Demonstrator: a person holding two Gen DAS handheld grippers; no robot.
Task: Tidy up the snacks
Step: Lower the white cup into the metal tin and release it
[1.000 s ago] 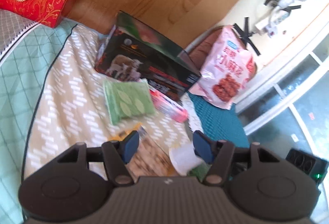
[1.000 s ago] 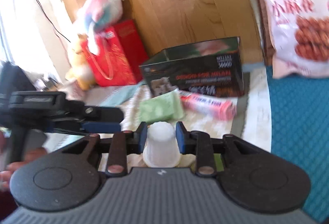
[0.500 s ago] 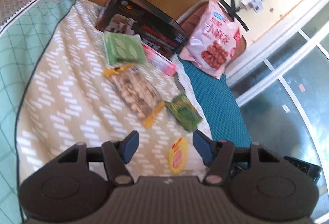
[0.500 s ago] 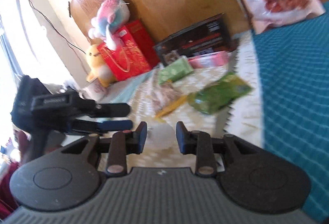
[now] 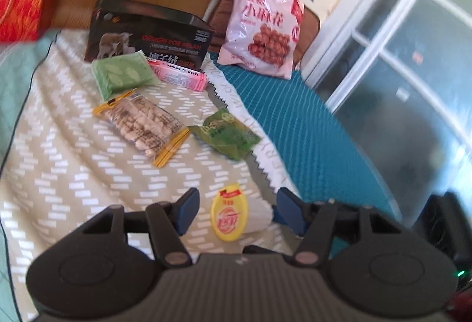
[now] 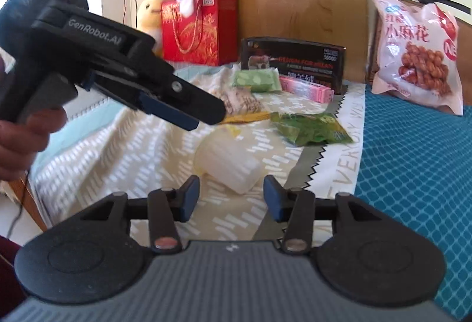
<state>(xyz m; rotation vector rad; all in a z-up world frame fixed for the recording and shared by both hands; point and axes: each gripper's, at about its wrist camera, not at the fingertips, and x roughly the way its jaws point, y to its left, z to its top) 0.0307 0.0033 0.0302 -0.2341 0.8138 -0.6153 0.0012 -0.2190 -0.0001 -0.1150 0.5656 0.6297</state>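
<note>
Left gripper, held in a bare hand at far left of the right wrist view, tilts downward, jaws spread, nothing pinched. The jelly cup lies on its side on the beige cloth, between its pads but untouched. Right gripper tilts down too; jaws have just been opening, spread, and the cup lies just ahead of them, free. Nut packet, green pouch farther ahead.

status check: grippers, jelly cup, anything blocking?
Right hand-held gripper open, jaws just opened. Translucent white jelly cup lies sideways on cloth. Left hand-held gripper open, empty. Nothing blocking.
</note>
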